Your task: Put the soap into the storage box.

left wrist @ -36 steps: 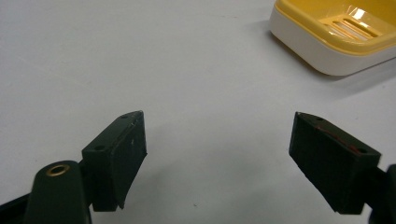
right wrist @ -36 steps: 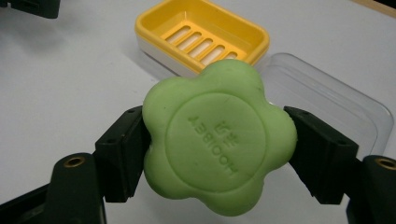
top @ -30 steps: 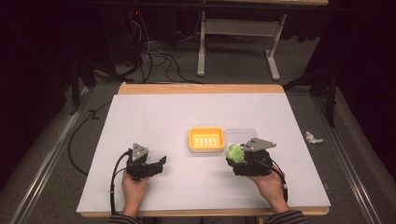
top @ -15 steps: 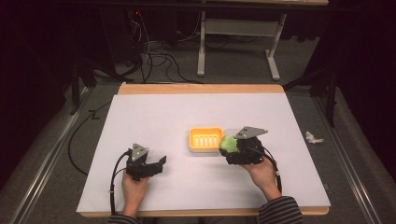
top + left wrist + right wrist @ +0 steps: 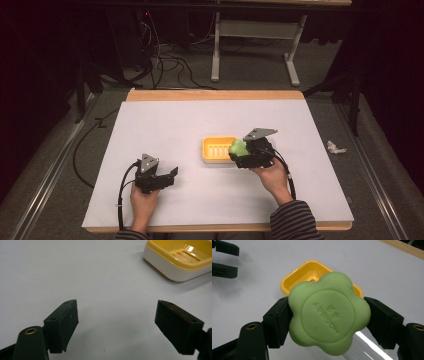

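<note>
Right gripper view: fingers (image 5: pixel 277 322) clamp green soap (image 5: pixel 329 313).

A table (image 5: pixel 165 125) with a wooden edge along its far and near sides is covered by a white sheet. A yellow soap dish (image 5: pixel 216 148) with a slotted floor and a white base is seen resting on the sheet near its middle.
</note>
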### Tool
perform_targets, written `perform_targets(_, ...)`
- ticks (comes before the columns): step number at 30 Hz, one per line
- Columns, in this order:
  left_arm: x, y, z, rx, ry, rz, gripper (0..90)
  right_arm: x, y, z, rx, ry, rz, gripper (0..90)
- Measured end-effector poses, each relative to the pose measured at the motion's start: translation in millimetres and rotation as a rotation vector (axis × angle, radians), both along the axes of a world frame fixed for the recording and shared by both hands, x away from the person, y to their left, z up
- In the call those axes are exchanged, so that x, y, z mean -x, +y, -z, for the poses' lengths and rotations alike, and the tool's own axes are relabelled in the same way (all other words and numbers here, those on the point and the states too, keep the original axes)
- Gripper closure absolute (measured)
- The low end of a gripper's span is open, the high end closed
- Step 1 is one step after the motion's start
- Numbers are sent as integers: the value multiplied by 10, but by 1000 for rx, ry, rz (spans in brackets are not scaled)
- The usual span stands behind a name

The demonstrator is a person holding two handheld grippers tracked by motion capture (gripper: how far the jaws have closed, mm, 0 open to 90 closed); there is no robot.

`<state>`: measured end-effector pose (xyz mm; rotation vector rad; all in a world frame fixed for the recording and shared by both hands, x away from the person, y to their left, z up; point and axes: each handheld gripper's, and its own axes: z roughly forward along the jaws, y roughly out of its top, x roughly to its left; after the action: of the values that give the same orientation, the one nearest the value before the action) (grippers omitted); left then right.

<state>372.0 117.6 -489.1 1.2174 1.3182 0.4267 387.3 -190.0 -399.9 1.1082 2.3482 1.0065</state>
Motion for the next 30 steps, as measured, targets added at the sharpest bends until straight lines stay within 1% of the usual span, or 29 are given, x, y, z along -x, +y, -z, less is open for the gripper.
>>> perform_targets(3,0,1,-1,1,1,0,195,-78,29,29,-3,13,5,273)
perform_targets(4,0,1,-1,1,1,0,195,-78,29,29,-3,13,5,273)
perform_targets(5,0,0,0,0,1,0,195,-106,38,47,-15,24,13,273)
perform_targets(6,0,0,0,0,1,0,195,-106,38,47,-15,24,13,273)
perform_targets(7,0,-2,0,2,2,-1,195,-150,38,68,-17,35,11,273)
perform_targets(9,-1,-1,0,2,1,-1,195,-163,40,74,-18,41,12,273)
perform_targets(10,0,0,-1,3,2,0,195,-198,50,97,-20,52,20,273)
perform_targets(11,1,-1,-2,4,3,0,195,-215,58,110,-23,54,20,273)
perform_targets(16,0,1,-1,3,3,1,195,-270,108,157,-9,76,26,273)
perform_targets(17,-2,-4,-2,10,3,0,196,-301,134,185,-5,81,27,273)
perform_targets(21,-3,-3,-1,11,3,0,196,-335,173,224,-5,88,28,273)
perform_targets(25,-4,-4,-1,12,5,0,196,-381,234,266,8,92,27,273)
perform_targets(30,-5,-1,-1,10,3,1,197,-441,277,290,-2,108,39,273)
